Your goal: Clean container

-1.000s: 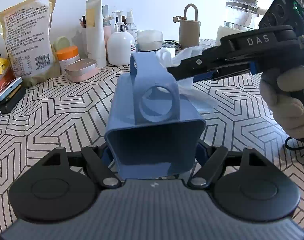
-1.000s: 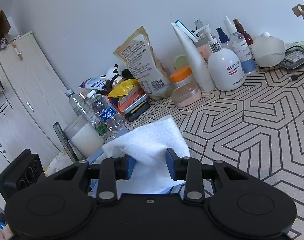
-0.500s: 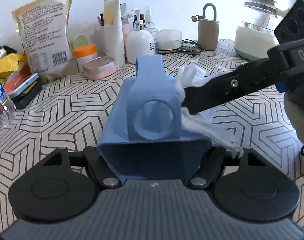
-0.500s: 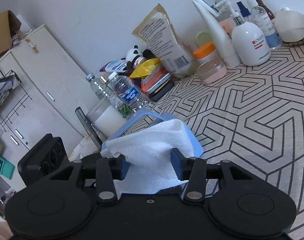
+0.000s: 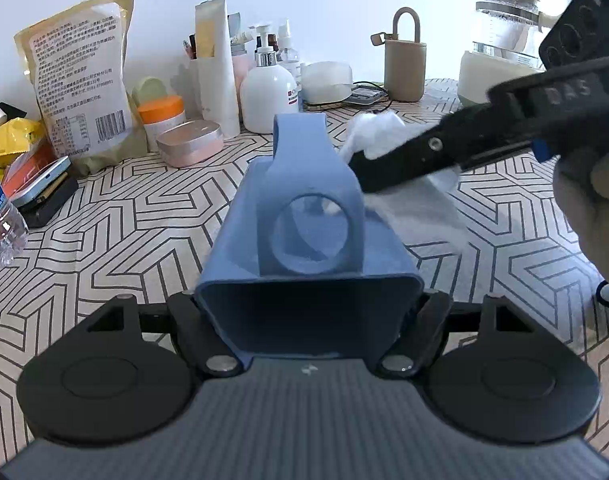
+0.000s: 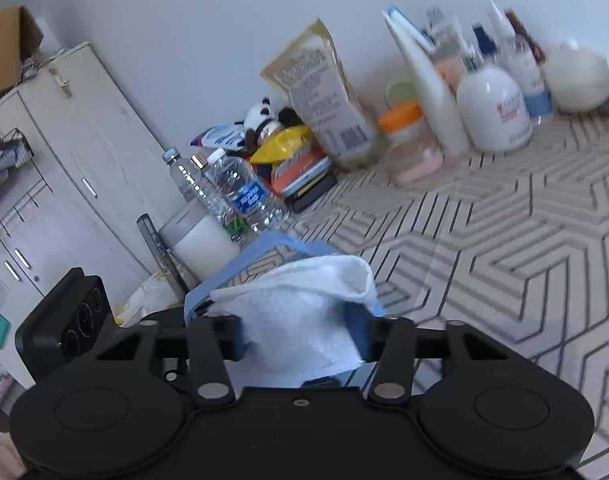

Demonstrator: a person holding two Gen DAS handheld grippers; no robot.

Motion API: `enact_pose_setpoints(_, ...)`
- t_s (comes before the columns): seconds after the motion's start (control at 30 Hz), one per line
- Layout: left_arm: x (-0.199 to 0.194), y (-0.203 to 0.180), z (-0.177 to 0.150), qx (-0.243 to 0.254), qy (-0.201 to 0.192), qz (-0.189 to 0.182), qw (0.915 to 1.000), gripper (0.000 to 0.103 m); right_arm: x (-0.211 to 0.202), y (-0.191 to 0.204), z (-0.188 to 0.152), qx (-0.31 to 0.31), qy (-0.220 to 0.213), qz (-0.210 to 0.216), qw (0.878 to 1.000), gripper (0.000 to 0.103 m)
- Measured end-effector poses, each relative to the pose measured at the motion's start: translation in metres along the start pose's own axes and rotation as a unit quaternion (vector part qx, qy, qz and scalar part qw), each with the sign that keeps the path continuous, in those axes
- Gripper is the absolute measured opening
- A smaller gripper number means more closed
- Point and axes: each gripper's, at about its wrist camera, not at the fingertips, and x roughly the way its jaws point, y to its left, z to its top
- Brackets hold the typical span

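My left gripper (image 5: 306,320) is shut on a blue plastic container (image 5: 304,248), held on its side above the table with its open mouth facing the camera and a round hole in its upper wall. My right gripper (image 6: 300,334) is shut on a white wipe (image 6: 300,312). In the left wrist view the right gripper (image 5: 368,168) comes in from the right and presses the wipe (image 5: 408,200) against the container's right outer side. In the right wrist view the container's blue rim (image 6: 264,248) shows just beyond the wipe.
A table with a geometric-patterned cloth (image 5: 124,224) lies below. Along the back wall stand a food bag (image 5: 80,76), lotion bottles (image 5: 266,96), an orange-lidded jar (image 5: 162,114), a pink tin (image 5: 190,142), a beige flask (image 5: 404,64) and a kettle (image 5: 500,48). Water bottles (image 6: 240,196) and a cabinet (image 6: 56,168) are at the left.
The right gripper with the wipe has slid along the container's right side, first toward the camera, then back away. The container stays clamped in the left gripper.
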Motion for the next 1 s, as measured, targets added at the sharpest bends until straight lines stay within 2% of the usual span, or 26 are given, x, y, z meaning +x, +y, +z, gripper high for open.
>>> enact_pose_setpoints(0.07,-0.002,-0.003,0.0,0.007,-0.008,0.005,0.9999,0.073,-0.002,-0.001,0.001,-0.003,-0.007,-0.006,1.0,0.036)
enact_pose_setpoints(0.13,-0.004,-0.006,-0.001,0.016,-0.014,0.01,0.9997,0.073,-0.004,-0.002,0.002,-0.005,-0.013,-0.013,1.0,0.032)
enact_pose_setpoints(0.3,-0.006,-0.01,0.0,0.03,-0.019,0.016,0.9992,0.073,-0.006,-0.012,0.005,0.027,-0.024,-0.02,0.999,0.032)
enact_pose_setpoints(0.47,-0.004,-0.006,0.0,0.017,-0.012,0.026,0.9995,0.073,0.001,-0.009,0.001,0.031,-0.015,-0.007,0.999,0.047)
enact_pose_setpoints(0.6,-0.002,-0.002,0.0,0.005,-0.004,0.028,0.9996,0.073,0.007,-0.007,-0.003,0.037,0.0,0.016,0.999,0.048)
enact_pose_setpoints(0.8,0.001,0.007,0.001,-0.026,0.01,0.027,0.9993,0.074,0.013,0.011,-0.008,0.0,0.036,0.048,0.998,0.053)
enact_pose_setpoints(0.93,-0.001,0.005,0.0,-0.019,0.003,0.034,0.9992,0.073,0.013,0.017,-0.009,-0.016,0.041,0.051,0.998,0.053)
enact_pose_setpoints(1.0,-0.001,0.002,0.0,-0.013,0.001,0.042,0.999,0.073,0.011,0.014,-0.007,-0.013,0.038,0.049,0.998,0.049)
